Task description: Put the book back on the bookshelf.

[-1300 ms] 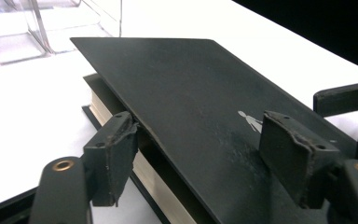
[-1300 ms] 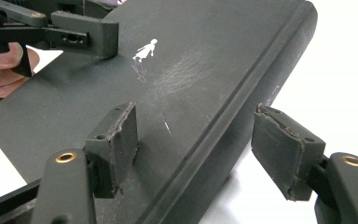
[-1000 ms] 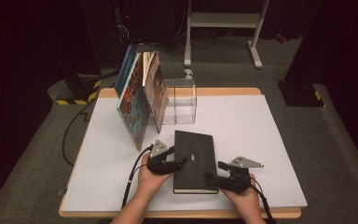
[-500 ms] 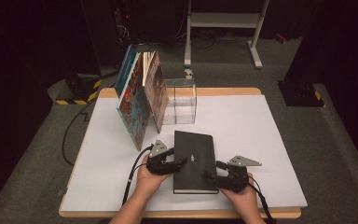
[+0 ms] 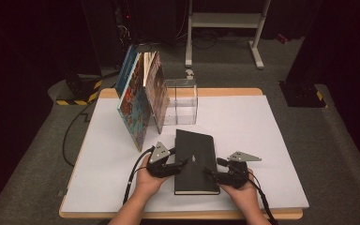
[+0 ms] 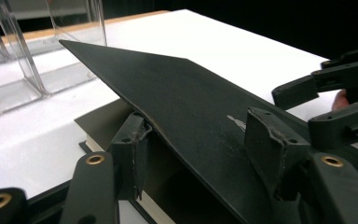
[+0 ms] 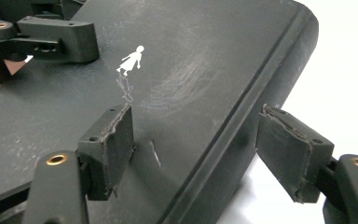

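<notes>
Item: black book (image 5: 195, 161), flat on the table (image 5: 262, 122), near edge. Left claw (image 6: 200, 154) closing around the lifted cover, pads not yet clamped. Right claw (image 7: 205, 154) opening, astride the spine, released. Advice: clamp cover fully before lifting; steady spine.

Worktop (image 5: 262, 140): white sheet over a wooden board, wood showing along the far and near edges. Grey carpet floor (image 5: 337, 140) all round. Dark room, black curtains behind. White metal stand (image 5: 225, 21) beyond the far edge. Yellow-black hazard-striped base (image 5: 77, 93) off the far-left corner. Black base plate (image 5: 302, 93) off the far-right corner.
</notes>
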{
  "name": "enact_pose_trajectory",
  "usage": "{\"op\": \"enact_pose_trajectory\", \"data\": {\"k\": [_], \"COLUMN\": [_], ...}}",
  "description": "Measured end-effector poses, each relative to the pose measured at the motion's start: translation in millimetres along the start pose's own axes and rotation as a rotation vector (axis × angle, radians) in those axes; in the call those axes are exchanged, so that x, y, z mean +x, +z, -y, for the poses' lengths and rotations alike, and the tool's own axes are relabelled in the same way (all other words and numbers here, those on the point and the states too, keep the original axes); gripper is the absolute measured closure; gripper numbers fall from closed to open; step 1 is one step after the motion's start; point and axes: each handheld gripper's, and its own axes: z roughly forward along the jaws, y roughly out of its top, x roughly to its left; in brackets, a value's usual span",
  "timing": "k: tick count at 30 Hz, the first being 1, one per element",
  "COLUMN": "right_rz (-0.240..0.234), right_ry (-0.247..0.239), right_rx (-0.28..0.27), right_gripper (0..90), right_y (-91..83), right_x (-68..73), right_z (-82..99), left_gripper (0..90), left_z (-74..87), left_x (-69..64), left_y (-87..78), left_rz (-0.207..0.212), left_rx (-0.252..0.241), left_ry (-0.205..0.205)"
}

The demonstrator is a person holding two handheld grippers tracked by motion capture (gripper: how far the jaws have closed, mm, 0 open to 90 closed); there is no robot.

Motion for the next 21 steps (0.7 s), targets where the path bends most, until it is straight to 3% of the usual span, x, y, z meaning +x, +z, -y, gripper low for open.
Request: {"op": "enact_pose_trajectory", "data": {"k": [7, 11, 21], "right_rz": [0.012, 0.001, -0.034], "right_ry": [0.006, 0.018, 0.093], "right_rx": [0.016, 0.012, 0.03], "right_gripper": [21.9, 20.4, 10.5], "right_y": [5.5, 7.6, 12.7], "right_x": [-4.9, -6.6, -12.9], "right_z": [-10.3, -11.2, -12.0], "left_gripper": [46.8, 46.8, 46.8], "left_z": [-1.6, -2.1, -2.5], "left_x": [-4.1, -7.0, -10.9], "left_y": [-2.6, -5.1, -8.8], "left_rz": [-0.006, -0.015, -0.027], "left_rx": [-0.02, -0.039, -0.061], "left_ry": [0.025, 0.069, 0.118]}}
